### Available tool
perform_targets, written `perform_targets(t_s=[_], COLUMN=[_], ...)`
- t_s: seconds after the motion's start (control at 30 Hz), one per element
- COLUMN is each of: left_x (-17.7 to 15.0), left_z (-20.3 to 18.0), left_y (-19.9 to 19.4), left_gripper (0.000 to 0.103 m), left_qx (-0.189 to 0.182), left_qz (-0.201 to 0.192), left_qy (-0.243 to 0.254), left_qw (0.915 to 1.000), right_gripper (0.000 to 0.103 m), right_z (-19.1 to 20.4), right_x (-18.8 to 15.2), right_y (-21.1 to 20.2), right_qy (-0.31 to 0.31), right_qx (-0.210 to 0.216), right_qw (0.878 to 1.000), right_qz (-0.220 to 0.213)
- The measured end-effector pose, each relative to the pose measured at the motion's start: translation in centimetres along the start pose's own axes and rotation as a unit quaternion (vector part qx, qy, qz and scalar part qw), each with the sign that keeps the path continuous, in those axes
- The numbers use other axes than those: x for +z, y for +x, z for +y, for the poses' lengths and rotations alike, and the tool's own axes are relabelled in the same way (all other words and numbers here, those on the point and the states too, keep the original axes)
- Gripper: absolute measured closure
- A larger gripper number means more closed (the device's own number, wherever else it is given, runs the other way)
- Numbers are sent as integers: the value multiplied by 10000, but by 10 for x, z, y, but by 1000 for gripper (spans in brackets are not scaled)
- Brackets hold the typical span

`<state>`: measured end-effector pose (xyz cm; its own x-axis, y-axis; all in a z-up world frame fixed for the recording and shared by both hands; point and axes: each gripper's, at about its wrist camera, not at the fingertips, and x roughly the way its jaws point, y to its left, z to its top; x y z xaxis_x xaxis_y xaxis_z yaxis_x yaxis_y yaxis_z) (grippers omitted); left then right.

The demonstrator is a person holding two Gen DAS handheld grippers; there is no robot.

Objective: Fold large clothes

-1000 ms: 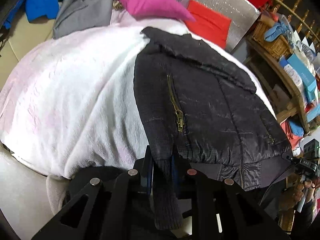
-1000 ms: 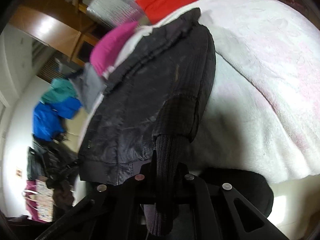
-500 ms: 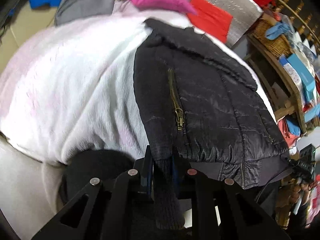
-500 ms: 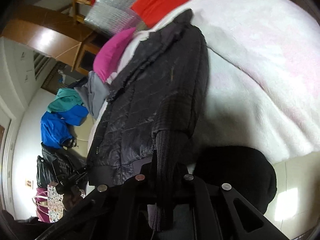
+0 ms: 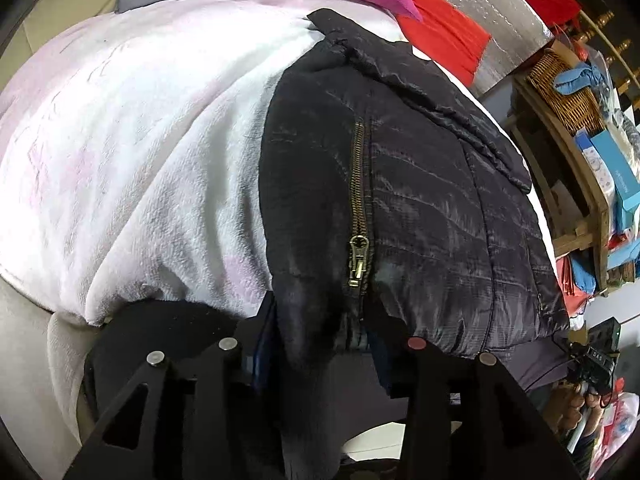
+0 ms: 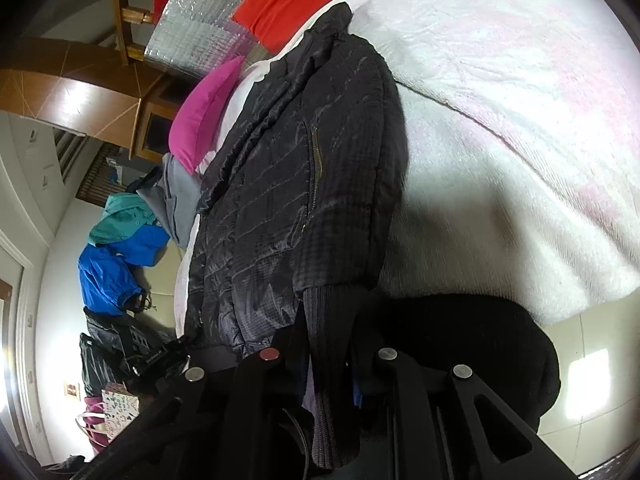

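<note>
**A:** On the white blanket (image 5: 132,152) lies the black quilted jacket (image 5: 420,208), sleeves folded in along its sides. How does it handle?

**B:** Soft, puffy, slick shell, so it slides. Ribbed cuffs grip best. My left gripper (image 5: 320,344) has just been opening: jaws partway apart, left cuff (image 5: 308,420) loose between them. My right gripper (image 6: 328,364) has just eased too: narrow, right cuff (image 6: 328,392) between the jaws; whether the pads bite, probably, but the view's poor.

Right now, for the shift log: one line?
left gripper: just opening, sleeve cuff between jaws | right gripper: just opening, other cuff between | jacket: on blanket
</note>
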<state>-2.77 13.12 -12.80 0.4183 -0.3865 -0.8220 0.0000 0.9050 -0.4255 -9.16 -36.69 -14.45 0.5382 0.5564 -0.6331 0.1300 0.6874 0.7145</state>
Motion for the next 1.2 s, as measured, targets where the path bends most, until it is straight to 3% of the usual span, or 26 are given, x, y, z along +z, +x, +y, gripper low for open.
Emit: perform_targets(t_s=[0.1,0.17,0.33,0.37,0.57,0.83,0.97,1.2], left_x=[0,-1,-3,-4,-6,-3,2,6], left_z=[-3,-5,-1,-4,-9,-17,-19,-15], left_y=[2,5,0,-4,-49,-109,-110,-70], left_gripper=[60,79,86,87,87,88,88,88], left_qx=[62,320,368,349,18,-440,-496,-342], left_qz=[9,44,7,-71,-522,-1123,-1206,-807], left_qy=[108,256,284,343,361,313,330,263], left_qw=[9999,9992,9989,9988,9980,9922,9909,9958], right_gripper=[85,85,86,90,93,93,93,91], right_z=[0,1,8,8,19,42,45,9], right_x=[2,3,4,3,-4,-11,-16,-19], right_y=[2,4,8,6,-20,-77,-95,-55], right_qy=[-70,-125,-389,-381,-309,-456,-612,-106], right_qx=[-73,-136,-329,-268,427,1447,1404,1038], right_qw=[9999,9998,9984,9986,9986,9861,9847,9937], right_qz=[50,95,243,235,-75,-681,-830,-402])
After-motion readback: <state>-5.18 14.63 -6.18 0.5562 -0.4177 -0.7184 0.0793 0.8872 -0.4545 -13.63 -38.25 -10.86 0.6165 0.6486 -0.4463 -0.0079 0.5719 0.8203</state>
